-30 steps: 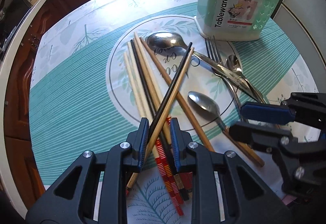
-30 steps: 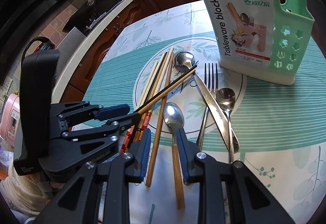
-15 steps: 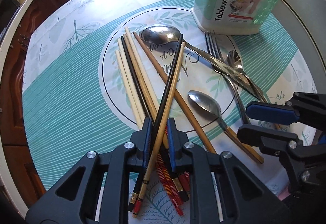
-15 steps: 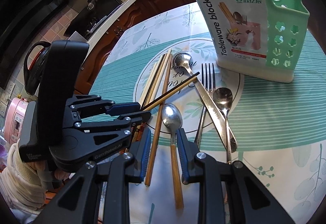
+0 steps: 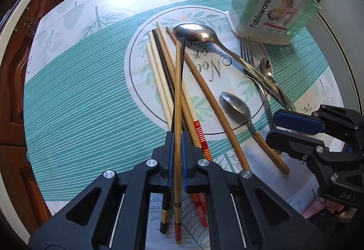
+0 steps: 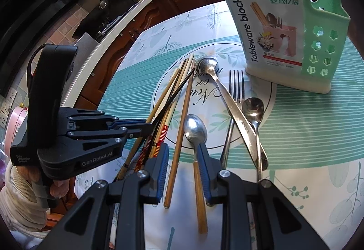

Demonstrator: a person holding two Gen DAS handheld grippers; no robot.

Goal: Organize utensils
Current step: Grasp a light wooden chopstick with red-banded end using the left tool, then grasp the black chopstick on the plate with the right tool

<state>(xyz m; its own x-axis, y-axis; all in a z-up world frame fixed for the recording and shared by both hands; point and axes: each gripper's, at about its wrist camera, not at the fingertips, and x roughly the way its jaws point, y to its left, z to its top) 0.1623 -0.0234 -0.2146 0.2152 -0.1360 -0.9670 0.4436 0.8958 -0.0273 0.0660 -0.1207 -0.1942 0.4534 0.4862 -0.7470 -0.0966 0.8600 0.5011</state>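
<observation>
We are squeezing our left claw (image 5: 177,139) on two chopsticks, a tan chopstick (image 5: 178,99) and a black chopstick (image 5: 182,61), both running forward between the blue pads and crossing over the other sticks; their decorated ends are sticking out behind the pads toward us. In the right wrist view, the same left claw (image 6: 149,123) is reaching in from the left with both sticks pinched at its tip. Our right claw (image 6: 182,154) is hovering with its jaws apart and nothing between the pads; a brown chopstick (image 6: 179,136) and the wooden handle of a small spoon (image 6: 195,129) are lying on the cloth in the gap below it. Just beside the held pair, the remaining chopsticks (image 5: 159,70) are lying fanned on the white circle of the tablecloth (image 5: 79,90), some pale, some brown, one black, some with red-striped ends. Farther right, a large spoon (image 6: 207,65) is lying with its long handle crossing over a fork (image 6: 236,81), and another small spoon (image 6: 253,107) is resting just beside them. At the far side of the table, a green utensil holder (image 6: 314,29) labelled "Tableware block" is standing upright, near the fork's tines but apart from the chopsticks.
</observation>
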